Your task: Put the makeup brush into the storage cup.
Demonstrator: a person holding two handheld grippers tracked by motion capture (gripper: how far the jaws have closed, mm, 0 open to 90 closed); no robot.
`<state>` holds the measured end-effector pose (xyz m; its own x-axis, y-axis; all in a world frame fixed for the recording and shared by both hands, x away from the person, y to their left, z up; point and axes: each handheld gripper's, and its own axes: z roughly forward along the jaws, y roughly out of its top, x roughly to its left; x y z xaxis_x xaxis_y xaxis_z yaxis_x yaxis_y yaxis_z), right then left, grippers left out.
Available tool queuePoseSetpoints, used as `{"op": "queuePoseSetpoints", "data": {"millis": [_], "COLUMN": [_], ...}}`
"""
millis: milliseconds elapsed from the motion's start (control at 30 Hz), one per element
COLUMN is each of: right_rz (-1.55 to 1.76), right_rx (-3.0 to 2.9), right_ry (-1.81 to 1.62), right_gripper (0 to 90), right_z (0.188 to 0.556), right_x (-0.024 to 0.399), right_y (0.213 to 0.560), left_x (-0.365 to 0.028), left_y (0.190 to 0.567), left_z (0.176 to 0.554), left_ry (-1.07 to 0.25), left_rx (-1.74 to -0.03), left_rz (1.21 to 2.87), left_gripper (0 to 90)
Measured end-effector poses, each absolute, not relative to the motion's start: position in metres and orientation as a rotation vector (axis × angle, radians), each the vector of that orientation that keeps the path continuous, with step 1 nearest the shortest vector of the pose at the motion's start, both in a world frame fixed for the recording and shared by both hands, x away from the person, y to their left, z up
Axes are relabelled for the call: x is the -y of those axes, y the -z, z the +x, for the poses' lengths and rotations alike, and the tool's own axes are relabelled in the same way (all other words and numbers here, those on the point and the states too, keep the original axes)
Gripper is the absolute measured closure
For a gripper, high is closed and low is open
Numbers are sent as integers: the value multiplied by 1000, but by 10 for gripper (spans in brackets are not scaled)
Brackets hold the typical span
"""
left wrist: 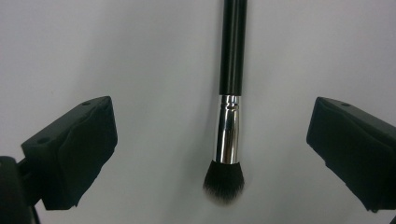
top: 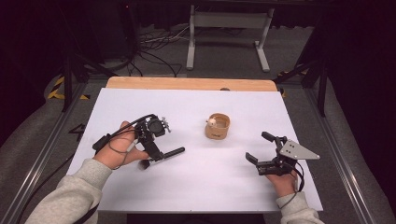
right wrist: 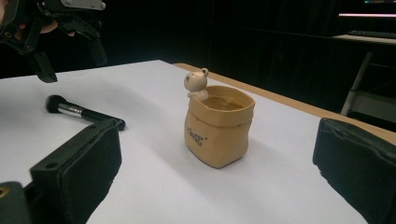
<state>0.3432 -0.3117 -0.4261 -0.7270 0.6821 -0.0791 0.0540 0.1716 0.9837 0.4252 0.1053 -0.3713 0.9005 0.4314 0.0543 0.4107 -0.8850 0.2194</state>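
Note:
A black makeup brush with a silver ferrule lies flat on the white table. My left gripper hovers just over it, pointing down. In the left gripper view the brush lies between the open jaws of the gripper, bristles nearest the camera, and neither jaw touches it. A tan bag-shaped cup with a small bear figure on its rim stands mid-table. My right gripper rests open and empty at the right, and its jaws frame the cup from a distance.
The right gripper view also has the brush and the left gripper above it. A wooden strip edges the table's far side. Metal stand legs and cables are on the floor beyond.

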Motion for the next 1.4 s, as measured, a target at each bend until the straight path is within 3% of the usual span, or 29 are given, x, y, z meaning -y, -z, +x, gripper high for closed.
{"op": "queuePoseSetpoints", "data": {"millis": [500, 900, 1233, 1333, 1400], "right_rz": [704, 712, 710, 711, 710], "right_rx": [-1940, -1947, -1957, -1964, -1967], "right_ry": [-1613, -1619, -1621, -1627, -1631], "right_gripper": [16, 17, 18, 20, 20], "right_z": [343, 344, 344, 344, 345], "right_x": [312, 313, 313, 313, 313], "right_y": [426, 427, 427, 428, 428], "left_x": [-99, -96, -91, -90, -90], "left_y": [389, 402, 407, 410, 410], "left_z": [430, 432, 431, 431, 431], "left_ry": [-118, -11, 21, 35, 38], "left_rx": [-635, -612, -583, -570, -558], "left_rz": [2928, 2962, 2969, 2979, 2991], "left_gripper": [44, 103, 245, 362, 387]}}
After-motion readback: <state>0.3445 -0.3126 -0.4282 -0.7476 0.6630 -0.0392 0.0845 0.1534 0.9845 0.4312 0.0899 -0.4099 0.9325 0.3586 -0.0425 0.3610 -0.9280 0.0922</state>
